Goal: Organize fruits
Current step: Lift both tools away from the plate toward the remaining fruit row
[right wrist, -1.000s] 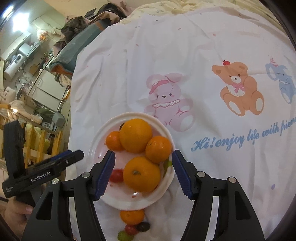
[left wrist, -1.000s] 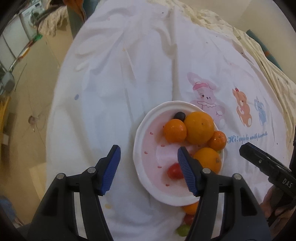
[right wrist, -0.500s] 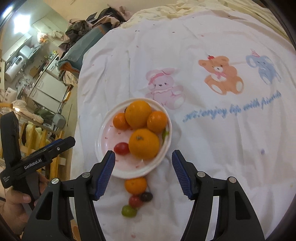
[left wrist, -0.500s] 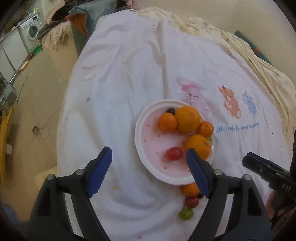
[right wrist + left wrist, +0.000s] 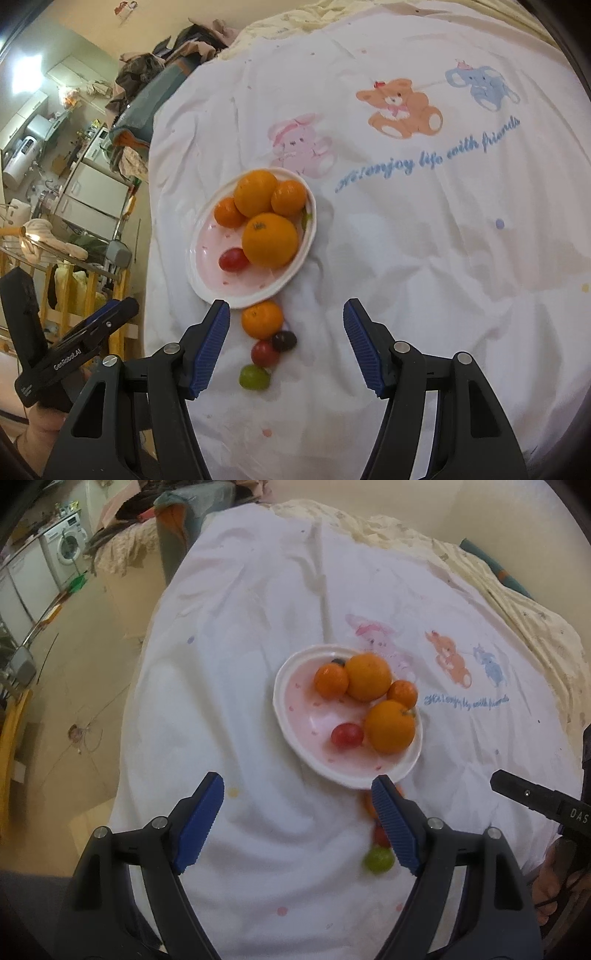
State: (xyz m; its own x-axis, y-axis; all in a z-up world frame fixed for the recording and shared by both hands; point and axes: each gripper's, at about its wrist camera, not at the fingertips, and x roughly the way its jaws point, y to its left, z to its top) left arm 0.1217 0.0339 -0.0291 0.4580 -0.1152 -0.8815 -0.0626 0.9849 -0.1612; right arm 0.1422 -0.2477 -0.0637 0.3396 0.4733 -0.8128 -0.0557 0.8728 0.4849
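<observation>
Both tools, left and right, gape empty; the small round orange mandarin beside the white plate looks soft, best pinched gently mid-body.

A white sheet printed with a pink rabbit, an orange bear, a blue elephant and blue script carries a white, pink-centred plate of orange citrus and one red tomato. Beside it lie orange, red, dark purple and green fruits. Both claws wear blue pads on black frames.
</observation>
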